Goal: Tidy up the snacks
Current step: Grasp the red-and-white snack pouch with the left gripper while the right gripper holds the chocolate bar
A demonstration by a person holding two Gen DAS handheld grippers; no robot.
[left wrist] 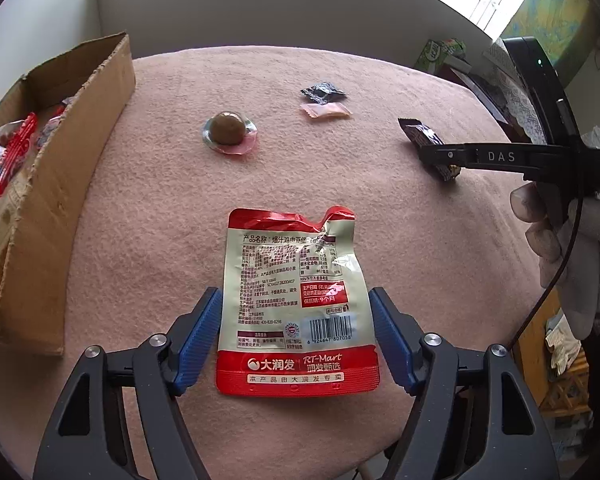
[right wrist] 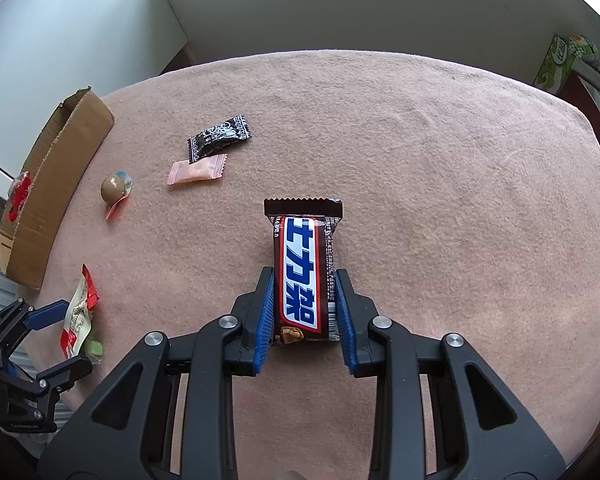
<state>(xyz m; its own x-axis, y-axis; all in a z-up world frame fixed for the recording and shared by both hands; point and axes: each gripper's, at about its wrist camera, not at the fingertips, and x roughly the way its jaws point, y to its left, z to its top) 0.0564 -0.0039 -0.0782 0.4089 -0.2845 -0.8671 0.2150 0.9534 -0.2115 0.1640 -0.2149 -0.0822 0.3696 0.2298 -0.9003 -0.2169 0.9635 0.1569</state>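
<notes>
At mid-bench, our right tool [right wrist: 306, 304] clamps a stiff, slick chocolate bar [right wrist: 305, 276] across its width. Our left tool [left wrist: 296, 340] straddles, unclenched, a light, crinkly red pouch [left wrist: 296, 300] near the front edge; we judge its sealed bottom band the firmest hold.

A pink fuzzy tablecloth [right wrist: 420, 160] is seen beneath a red-and-cream printed foil pouch [left wrist: 296, 300] and a dark brown chocolate bar wrapper with blue-on-white lettering [right wrist: 304, 276].
</notes>
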